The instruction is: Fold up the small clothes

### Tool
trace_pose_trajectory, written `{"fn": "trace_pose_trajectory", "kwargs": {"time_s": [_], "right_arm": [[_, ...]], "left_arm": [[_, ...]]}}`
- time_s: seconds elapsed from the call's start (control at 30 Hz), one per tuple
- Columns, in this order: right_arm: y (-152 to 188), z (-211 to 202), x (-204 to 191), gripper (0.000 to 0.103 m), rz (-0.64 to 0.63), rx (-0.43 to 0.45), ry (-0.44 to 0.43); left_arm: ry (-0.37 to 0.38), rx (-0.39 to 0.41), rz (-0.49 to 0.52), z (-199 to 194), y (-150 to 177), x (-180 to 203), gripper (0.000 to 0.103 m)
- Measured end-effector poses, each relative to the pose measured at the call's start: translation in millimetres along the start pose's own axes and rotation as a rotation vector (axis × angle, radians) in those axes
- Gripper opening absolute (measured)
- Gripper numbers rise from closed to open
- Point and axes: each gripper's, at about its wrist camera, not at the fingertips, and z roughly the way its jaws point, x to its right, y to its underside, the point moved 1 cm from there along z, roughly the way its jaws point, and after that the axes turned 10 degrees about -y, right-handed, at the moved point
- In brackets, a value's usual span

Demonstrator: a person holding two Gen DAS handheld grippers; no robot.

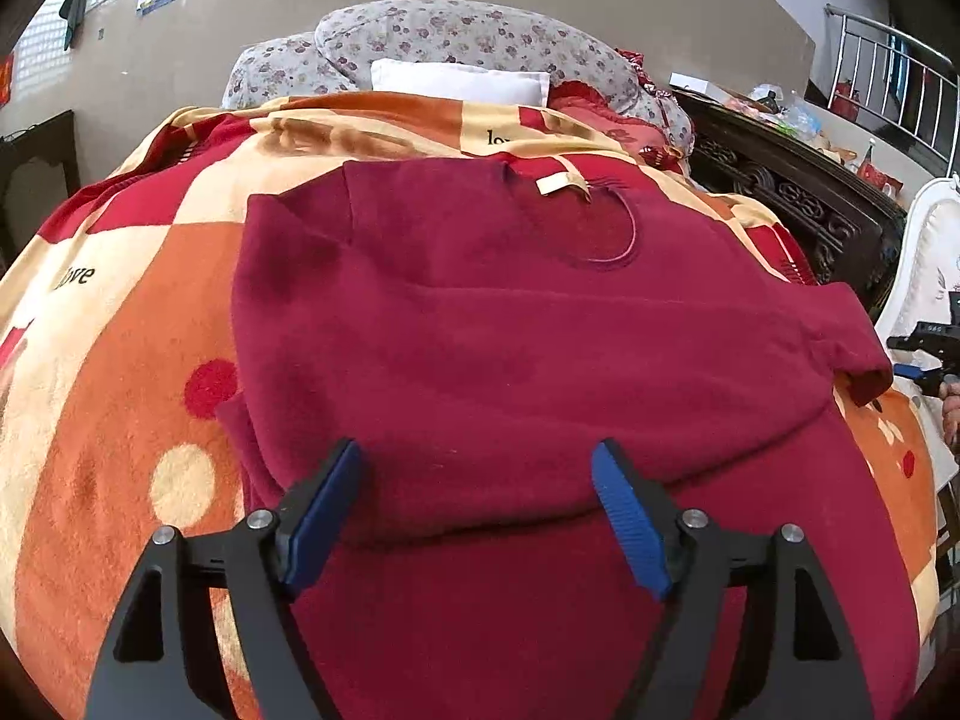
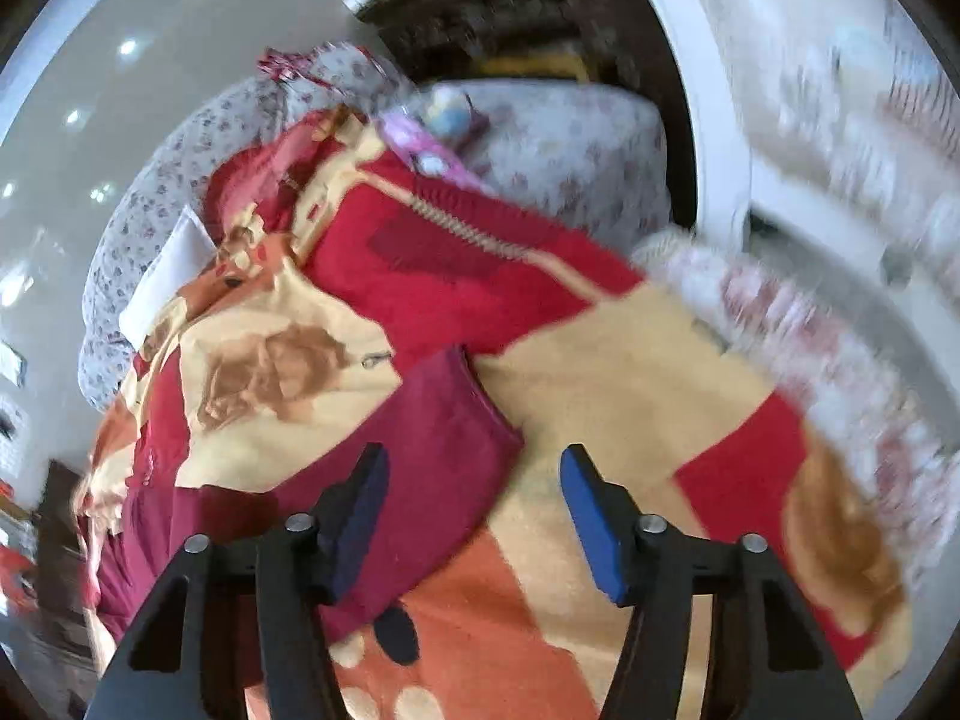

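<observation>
Left wrist view: dark red fleece sweater (image 1: 510,348) lies spread on the orange, red and cream patterned plush blanket (image 1: 120,330), neckline with its cream label (image 1: 555,183) at the far end from the camera. One sleeve looks already folded across the body; the other sleeve cuff (image 1: 864,372) sticks out to the sweater's right edge. Left gripper (image 1: 480,480) hovers over the sweater's near part, blue pads (image 1: 327,516) spread wide, nothing between them.

Right wrist view is motion-blurred. Right gripper (image 2: 474,486) also stands wide and empty, just beside the sweater's cuff end (image 2: 456,420), which lies on the blanket (image 2: 600,372).

Handling, my read: soft, light, limp fleece, no stiffness, so it will sag and drag on the plush nap rather than slide. Best grip is probably a thick seam: cuff, hem corner or shoulder. Pinching a single layer mid-body would likely just pull a wrinkle.

Surface: soft bed, uneven, gives under pressure. Beyond the sweater's neckline sit a white pillow (image 1: 459,81) and a floral grey quilt (image 1: 456,30). To the sweater's right, dark carved wood furniture (image 1: 798,186) and a metal railing (image 1: 888,66); beige walls behind.
</observation>
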Motion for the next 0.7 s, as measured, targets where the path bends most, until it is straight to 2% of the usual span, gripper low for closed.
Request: {"fn": "trace_pose_trajectory", "kwargs": {"time_s": [0.17,0.23,0.33,0.43,0.57,0.7], "right_arm": [[7,13,-4,0.032,-0.026,-0.008,-0.016],[7,14,-4,0.014,-0.037,0.007,0.015],[6,-3,-14,0.009,-0.068,0.070,0.015],[11,-34,-52,0.008,-0.147,0.143,-0.036],[42,-82,-150,0.008,-0.330,0.216,-0.234],[98,-95,-247,0.008,-0.489,0.199,-0.444]], "left_arm": [[0.001,-0.001,-0.004,-1,0,-2,0.078],[0.002,0.000,-0.010,0,0,-3,0.078],[0.004,0.005,-0.022,-1,0,-7,0.078],[0.002,0.011,-0.034,-2,0,-8,0.078],[-0.007,0.033,-0.049,-7,0,-11,0.078],[-0.010,0.079,-0.075,-16,0,-15,0.080]]}}
